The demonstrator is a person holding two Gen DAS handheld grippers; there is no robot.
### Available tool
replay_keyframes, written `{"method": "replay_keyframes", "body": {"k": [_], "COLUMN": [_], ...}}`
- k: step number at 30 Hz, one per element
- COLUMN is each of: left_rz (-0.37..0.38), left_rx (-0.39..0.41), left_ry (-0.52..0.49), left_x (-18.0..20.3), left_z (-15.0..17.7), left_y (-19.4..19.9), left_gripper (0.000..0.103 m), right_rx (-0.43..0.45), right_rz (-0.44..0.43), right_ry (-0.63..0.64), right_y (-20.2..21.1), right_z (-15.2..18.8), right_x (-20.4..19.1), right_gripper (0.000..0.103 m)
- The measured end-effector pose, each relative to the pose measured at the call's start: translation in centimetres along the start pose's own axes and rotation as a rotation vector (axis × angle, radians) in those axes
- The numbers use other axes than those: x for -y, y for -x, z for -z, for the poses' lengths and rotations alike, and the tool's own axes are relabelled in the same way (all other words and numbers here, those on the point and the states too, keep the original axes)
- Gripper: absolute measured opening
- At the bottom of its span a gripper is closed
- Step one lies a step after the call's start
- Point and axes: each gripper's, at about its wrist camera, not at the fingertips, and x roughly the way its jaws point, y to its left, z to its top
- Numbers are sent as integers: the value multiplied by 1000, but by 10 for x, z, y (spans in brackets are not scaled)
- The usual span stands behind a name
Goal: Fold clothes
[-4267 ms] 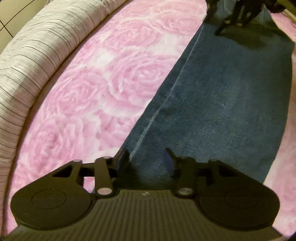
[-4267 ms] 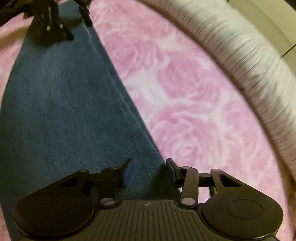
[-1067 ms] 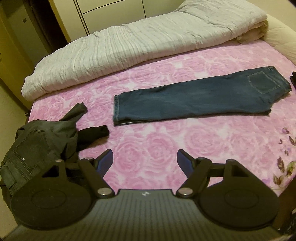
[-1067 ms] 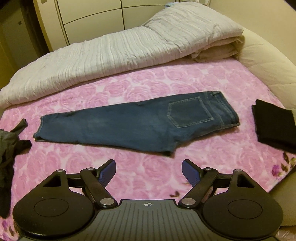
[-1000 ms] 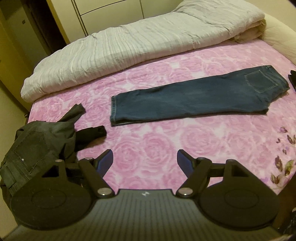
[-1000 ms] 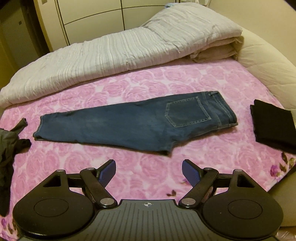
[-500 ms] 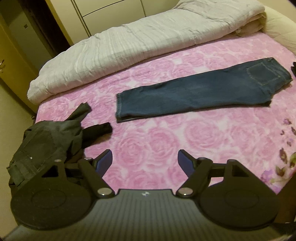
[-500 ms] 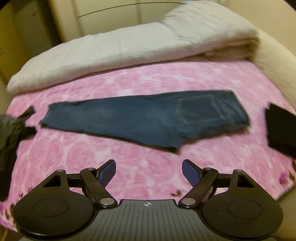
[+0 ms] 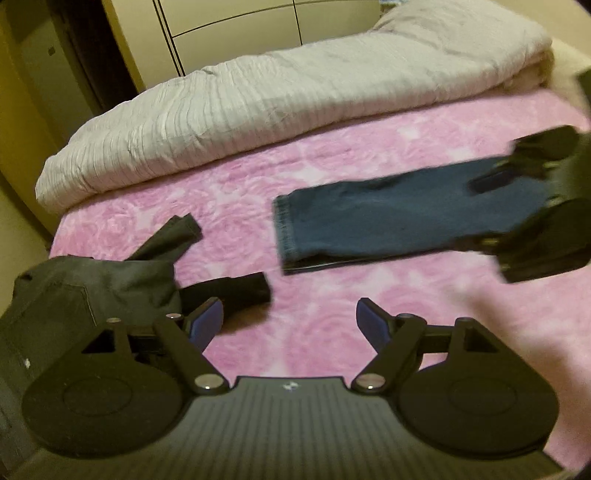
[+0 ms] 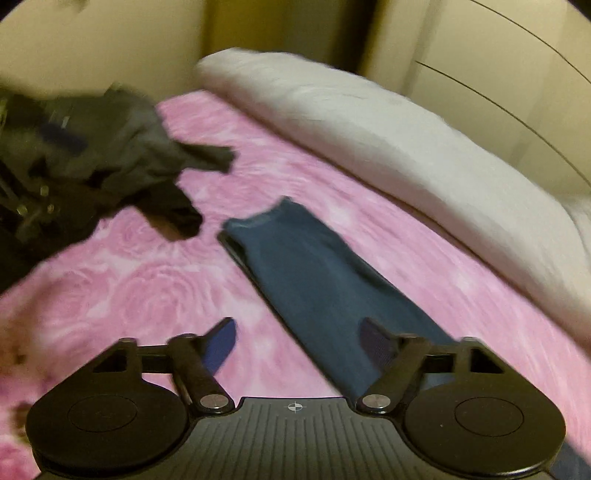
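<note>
Blue jeans (image 9: 388, 221), folded lengthwise, lie flat on the pink rose bedspread (image 9: 325, 314); in the right wrist view the jeans (image 10: 314, 280) run from the hem toward my gripper. My left gripper (image 9: 290, 323) is open and empty above the bedspread, near a heap of dark clothes (image 9: 92, 288). My right gripper (image 10: 297, 345) is open and empty, low over the jeans leg; it also shows blurred in the left wrist view (image 9: 535, 206) over the jeans. The dark heap (image 10: 96, 155) lies beyond the hem.
A rolled white striped duvet (image 9: 295, 99) lies along the far side of the bed, also in the right wrist view (image 10: 406, 147). Cream cupboard doors (image 9: 258, 29) stand behind it. The bed edge drops off at the left.
My right gripper has swung left and down over the jeans leg, now pointing toward the hem. My left gripper has shifted left toward the dark heap. Both stay open.
</note>
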Motion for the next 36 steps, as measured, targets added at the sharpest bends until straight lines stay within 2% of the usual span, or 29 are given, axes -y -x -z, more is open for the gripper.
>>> {"method": "replay_keyframes", "body": {"k": [1, 4, 7, 11, 15, 16, 17, 18, 20, 23, 26, 29, 32, 34, 36], "left_rz": [-8, -13, -2, 4, 10, 12, 14, 15, 17, 32, 54, 88, 135, 171, 200], "left_rx": [-1, 6, -7, -31, -54, -60, -65, -71, -77, -66, -49, -19, 16, 32, 47], "left_ry": [-3, 51, 99, 107, 116, 118, 120, 122, 120, 87, 47, -6, -64, -103, -139], "left_x": [-5, -19, -28, -34, -40, -41, -43, -44, -45, -35, -20, 6, 45, 76, 109], "left_z": [2, 14, 26, 37, 47, 49, 52, 54, 55, 41, 21, -7, -39, -57, -71], "left_y": [-9, -28, -40, -48, -56, -58, -60, -62, -64, -66, -70, -73, -73, -72, -70], "left_gripper": [76, 76, 76, 76, 76, 76, 76, 76, 76, 76, 76, 76, 76, 76, 76], "right_rx": [-4, -9, 1, -27, 1, 0, -2, -9, -13, 36, 129, 258, 407, 467, 464], "right_rz": [-3, -10, 27, 76, 129, 131, 130, 121, 93, 53, 17, 24, 97, 180, 272], "right_ry": [47, 170, 274, 412, 491, 503, 510, 492, 423, 287, 94, -167, -430, -613, -798], "right_y": [-26, -98, -149, -196, -215, -219, -222, -224, -223, -199, -156, -93, -16, 28, 56], "right_z": [-6, -18, -23, -25, -23, -24, -25, -28, -35, -48, -62, -64, -34, 10, 72], "right_x": [-10, -38, -56, -72, -81, -83, -84, -83, -75, -52, -7, 56, 125, 164, 197], "right_gripper": [52, 51, 51, 51, 50, 39, 22, 19, 10, 8, 7, 6, 6, 6, 6]}}
